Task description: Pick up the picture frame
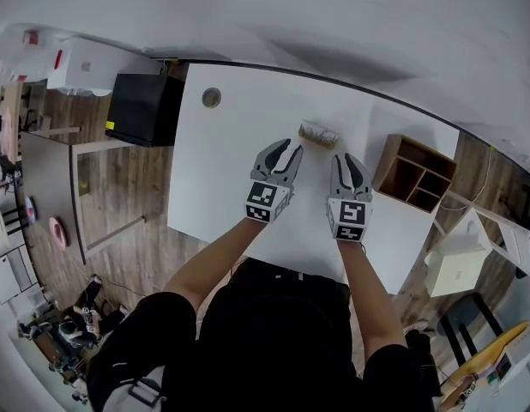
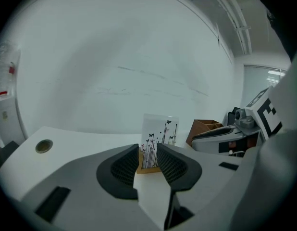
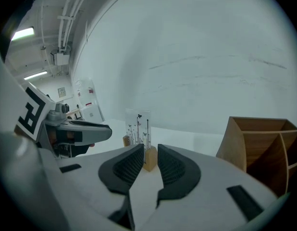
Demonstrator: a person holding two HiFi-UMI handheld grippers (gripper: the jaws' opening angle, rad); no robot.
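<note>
Head view: a white table [image 1: 222, 170] carries a small frame [image 1: 319, 133], which stands upright near the far edge, a clear printed panel in a wooden base. The left hand-held gripper [image 1: 291, 148] and the right hand-held gripper [image 1: 344, 157] point at it from just in front. Both are released, jaws apart, grasping nothing. A wooden box [image 1: 415, 172] stands to the right.

White table [image 1: 222, 178] against white wall [image 1: 334, 15]; wood-plank floor [image 1: 128, 187]; black cabinet [image 1: 145, 110] at left.
</note>
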